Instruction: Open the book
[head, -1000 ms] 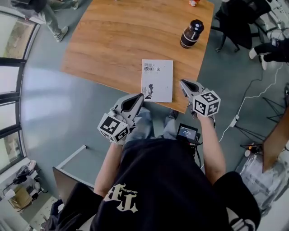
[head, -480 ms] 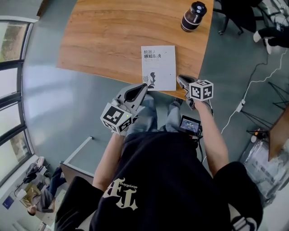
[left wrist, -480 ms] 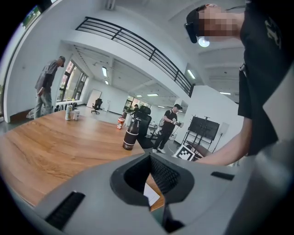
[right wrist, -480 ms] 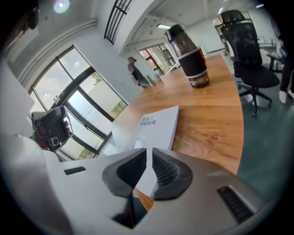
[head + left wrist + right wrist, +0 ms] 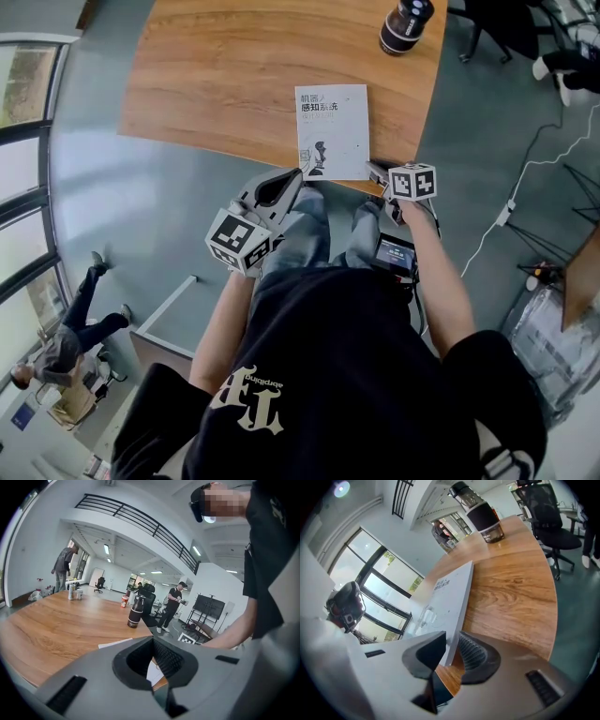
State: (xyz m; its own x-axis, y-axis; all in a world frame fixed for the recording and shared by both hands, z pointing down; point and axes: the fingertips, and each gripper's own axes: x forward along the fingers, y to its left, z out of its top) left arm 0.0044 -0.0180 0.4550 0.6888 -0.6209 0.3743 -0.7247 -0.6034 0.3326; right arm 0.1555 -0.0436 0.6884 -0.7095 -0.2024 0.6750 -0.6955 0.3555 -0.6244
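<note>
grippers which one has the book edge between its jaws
The right gripper: its jaws have just been opening around the book's edge. The left gripper is shut and empty.

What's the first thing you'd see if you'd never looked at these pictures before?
Probably the white book, lying shut near the front edge of the big wooden table. Next, the right gripper at its near right corner, whose jaws have just been opening with the book's edge between them, and the left gripper, shut, by the near left corner. A dark bottle stands at the table's far right.
</note>
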